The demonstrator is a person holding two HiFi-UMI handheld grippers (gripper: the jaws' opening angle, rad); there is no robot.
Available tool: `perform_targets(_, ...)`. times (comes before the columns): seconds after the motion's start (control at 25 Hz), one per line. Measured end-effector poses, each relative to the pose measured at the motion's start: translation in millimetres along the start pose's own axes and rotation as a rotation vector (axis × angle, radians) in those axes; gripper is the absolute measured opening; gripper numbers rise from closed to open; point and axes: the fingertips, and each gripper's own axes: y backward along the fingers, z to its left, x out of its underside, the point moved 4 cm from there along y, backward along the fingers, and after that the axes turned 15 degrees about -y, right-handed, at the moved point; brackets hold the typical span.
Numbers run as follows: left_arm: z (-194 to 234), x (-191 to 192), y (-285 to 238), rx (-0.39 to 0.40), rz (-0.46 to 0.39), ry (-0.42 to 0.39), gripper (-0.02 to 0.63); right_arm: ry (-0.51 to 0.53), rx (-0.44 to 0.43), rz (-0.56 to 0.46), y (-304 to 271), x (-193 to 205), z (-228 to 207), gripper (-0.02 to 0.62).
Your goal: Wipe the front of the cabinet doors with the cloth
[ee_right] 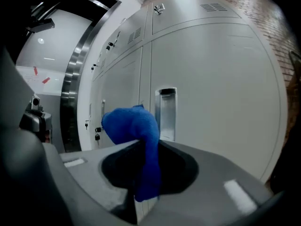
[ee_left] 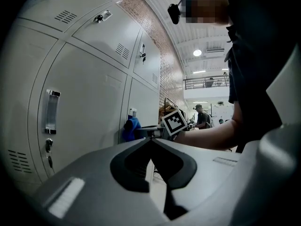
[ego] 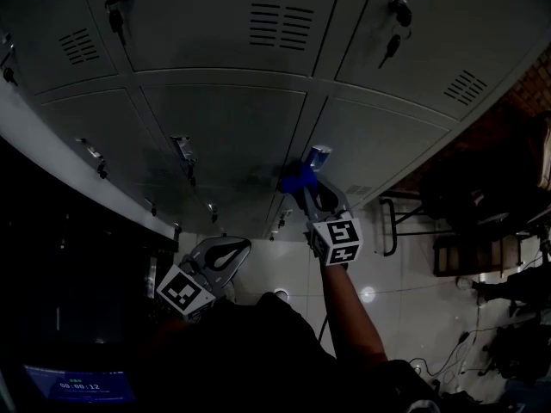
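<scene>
A blue cloth is pinched between the jaws of my right gripper, bunched up above them with a tail hanging down. In the head view the cloth is held against a grey locker door near its recessed handle. The same handle stands just behind the cloth in the right gripper view. My left gripper hangs lower and back from the lockers, its jaws shut with nothing between them. From the left gripper view the cloth shows against the door ahead.
Grey lockers in rows fill the wall, with vents, handles and hanging keys. A steel-framed opening lies left of them. A chair and cables stand on the white floor at right. A person stands far off.
</scene>
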Motion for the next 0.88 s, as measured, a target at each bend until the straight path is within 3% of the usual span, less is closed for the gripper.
perform_targets(0.32, -3, -4, -13, 0.003, 0.017, 0.016, 0.0, -0.066, 0.01, -0.025, 7, -1, -28, 0.07)
perform_targets(0.88, -30, -6, -71, 0.053, 0.03, 0.014, 0.0, -0.059, 0.181, 0.011, 51, 14, -130, 0.071)
